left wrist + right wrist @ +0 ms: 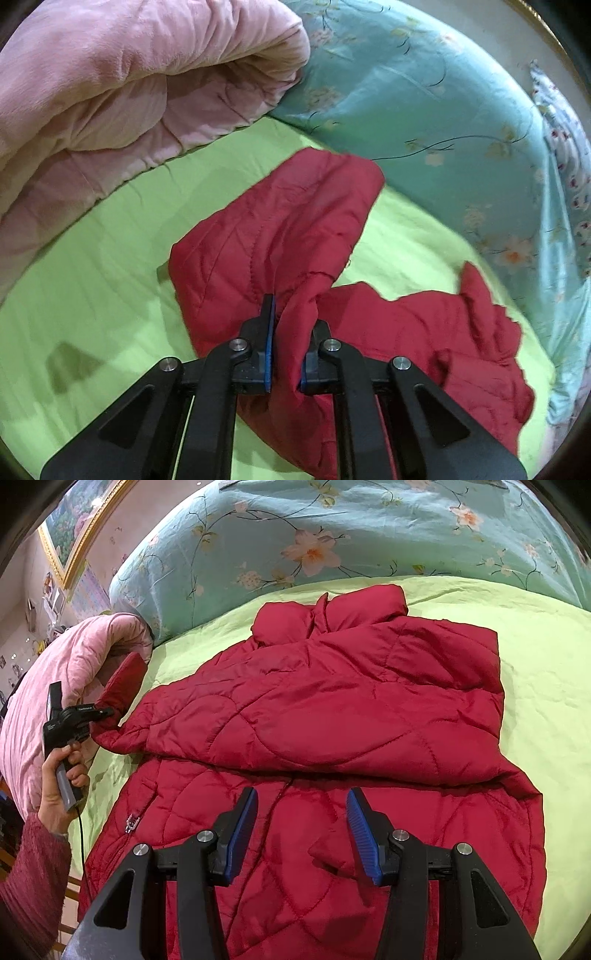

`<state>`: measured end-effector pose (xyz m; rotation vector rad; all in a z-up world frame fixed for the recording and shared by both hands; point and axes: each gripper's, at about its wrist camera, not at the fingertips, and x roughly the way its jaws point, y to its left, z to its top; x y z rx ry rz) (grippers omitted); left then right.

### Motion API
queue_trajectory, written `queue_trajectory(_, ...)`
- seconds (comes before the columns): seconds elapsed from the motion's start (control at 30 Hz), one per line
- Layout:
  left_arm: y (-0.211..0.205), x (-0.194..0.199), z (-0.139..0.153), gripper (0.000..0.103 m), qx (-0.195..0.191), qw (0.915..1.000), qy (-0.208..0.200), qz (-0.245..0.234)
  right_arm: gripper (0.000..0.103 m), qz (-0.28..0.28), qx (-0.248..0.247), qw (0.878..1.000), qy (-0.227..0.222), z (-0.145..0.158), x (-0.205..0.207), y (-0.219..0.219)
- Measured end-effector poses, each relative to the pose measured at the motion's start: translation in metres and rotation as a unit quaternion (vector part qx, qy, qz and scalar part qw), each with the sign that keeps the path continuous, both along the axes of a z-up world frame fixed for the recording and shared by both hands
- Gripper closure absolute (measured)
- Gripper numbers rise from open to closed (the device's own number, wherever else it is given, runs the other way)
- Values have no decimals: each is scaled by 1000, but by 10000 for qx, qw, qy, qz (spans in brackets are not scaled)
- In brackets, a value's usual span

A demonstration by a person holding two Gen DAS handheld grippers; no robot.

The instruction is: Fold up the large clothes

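A red quilted jacket (332,716) lies on the green bedsheet (546,686), its right side folded over the front, collar toward the pillows. My left gripper (291,332) is shut on the jacket's left sleeve (280,221) and holds it lifted off the bed at the jacket's left side; it also shows in the right wrist view (107,712) gripping the sleeve cuff (123,686). My right gripper (303,827) is open and empty, hovering just above the jacket's lower front.
A rolled pink quilt (110,92) lies at the bed's left side. A teal floral quilt (332,535) lies along the head of the bed. A framed picture (74,528) hangs on the wall at the far left.
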<state>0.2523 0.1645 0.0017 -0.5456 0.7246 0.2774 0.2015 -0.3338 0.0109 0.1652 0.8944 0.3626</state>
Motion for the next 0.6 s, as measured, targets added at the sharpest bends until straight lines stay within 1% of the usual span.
queue_trajectory(0.07, -4, -7, 6, 96, -244, 9995, -174, -24, 51, 13, 18, 10000, 7, 0, 0, 0)
queue_trajectory(0.13, -11, -12, 16, 96, -367, 9984, -401, -124, 51, 30, 23, 10000, 2, 0, -1, 1)
queue_trajectory(0.27, -33, -18, 39, 96, -388, 9950, -783, -488, 51, 51, 109, 9999, 6, 2, 0, 2)
queue_trajectory(0.37, -62, -18, 56, 96, -346, 9898, -1016, -941, 51, 61, 193, 9998, 9, 3, 1, 2)
queue_trajectory(0.43, -87, -15, 65, 96, -276, 9840, -1128, -1354, 51, 43, 244, 9997, -12, 6, 1, 1)
queue_trajectory(0.5, -107, -15, 72, 96, -184, 9787, -1228, -1634, 51, -2, 230, 9997, -68, 9, 1, 0)
queue_trajectory(0.6, -139, -16, 76, 96, -180, 9698, -1334, -2032, 50, -104, 230, 9996, -149, 14, 1, -6)
